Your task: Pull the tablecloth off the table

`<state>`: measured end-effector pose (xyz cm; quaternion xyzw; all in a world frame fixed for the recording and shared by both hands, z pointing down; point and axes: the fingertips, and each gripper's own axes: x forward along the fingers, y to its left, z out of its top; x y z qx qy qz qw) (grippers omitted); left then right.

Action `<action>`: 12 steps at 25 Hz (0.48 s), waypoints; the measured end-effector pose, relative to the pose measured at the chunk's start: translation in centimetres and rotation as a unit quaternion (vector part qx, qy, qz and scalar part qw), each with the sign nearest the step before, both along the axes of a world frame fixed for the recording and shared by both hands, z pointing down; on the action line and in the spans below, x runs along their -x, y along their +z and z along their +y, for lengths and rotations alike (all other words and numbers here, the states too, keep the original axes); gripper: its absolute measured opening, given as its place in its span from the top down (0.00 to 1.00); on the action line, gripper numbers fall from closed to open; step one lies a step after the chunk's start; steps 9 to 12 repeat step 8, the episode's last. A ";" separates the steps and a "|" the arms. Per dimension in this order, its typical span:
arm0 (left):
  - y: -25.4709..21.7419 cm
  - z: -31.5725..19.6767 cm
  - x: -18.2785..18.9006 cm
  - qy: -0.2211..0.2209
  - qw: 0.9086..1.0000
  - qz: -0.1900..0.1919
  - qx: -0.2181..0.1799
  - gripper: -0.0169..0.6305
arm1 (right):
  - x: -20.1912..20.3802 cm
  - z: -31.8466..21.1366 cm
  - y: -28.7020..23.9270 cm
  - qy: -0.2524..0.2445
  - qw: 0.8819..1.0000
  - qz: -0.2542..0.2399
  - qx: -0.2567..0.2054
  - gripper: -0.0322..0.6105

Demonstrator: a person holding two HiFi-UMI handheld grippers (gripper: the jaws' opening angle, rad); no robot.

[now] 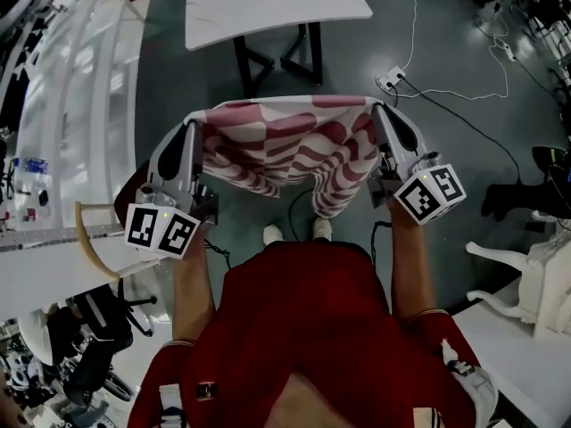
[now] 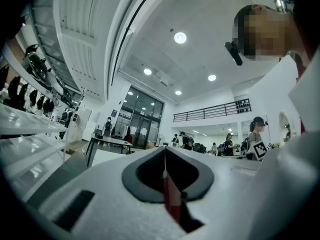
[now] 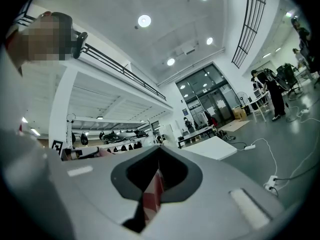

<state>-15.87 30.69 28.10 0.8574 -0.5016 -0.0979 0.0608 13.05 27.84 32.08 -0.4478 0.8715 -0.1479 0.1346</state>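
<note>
The red-and-white patterned tablecloth [image 1: 290, 150] hangs in the air in front of the person, stretched between both grippers and drooping toward the floor. My left gripper [image 1: 198, 119] is shut on the cloth's left top corner, my right gripper [image 1: 376, 107] on its right top corner. In the left gripper view a thin red strip of tablecloth [image 2: 172, 199] is pinched between the closed jaws. The right gripper view shows a red-and-white fold of tablecloth [image 3: 151, 196] clamped the same way. Both gripper cameras point upward at the ceiling.
A white marble-look table [image 1: 268, 3] with black legs stands bare just beyond the cloth. Cables and a power strip [image 1: 393, 78] lie on the grey floor to the right. White tables [image 1: 53, 270] flank the person. People stand far off in the hall.
</note>
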 end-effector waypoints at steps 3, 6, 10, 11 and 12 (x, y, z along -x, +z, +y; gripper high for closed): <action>0.2 -0.2 -0.9 0.004 1.000 -0.002 0.005 0.96 | -0.8 0.0 0.3 0.004 1.000 0.001 0.004 0.94; 0.4 -0.2 -1.7 0.009 1.000 -0.004 0.008 0.96 | -1.7 0.1 0.8 0.008 1.000 0.000 0.009 0.94; 0.6 -0.1 -2.3 0.011 1.000 -0.006 0.010 0.96 | -2.2 0.2 1.1 0.010 1.000 -0.002 0.011 0.93; 0.6 -0.1 -2.3 0.011 1.000 -0.006 0.010 0.96 | -2.2 0.2 1.1 0.010 1.000 -0.002 0.011 0.93; 0.6 -0.1 -2.3 0.011 1.000 -0.006 0.010 0.96 | -2.2 0.2 1.1 0.010 1.000 -0.002 0.011 0.93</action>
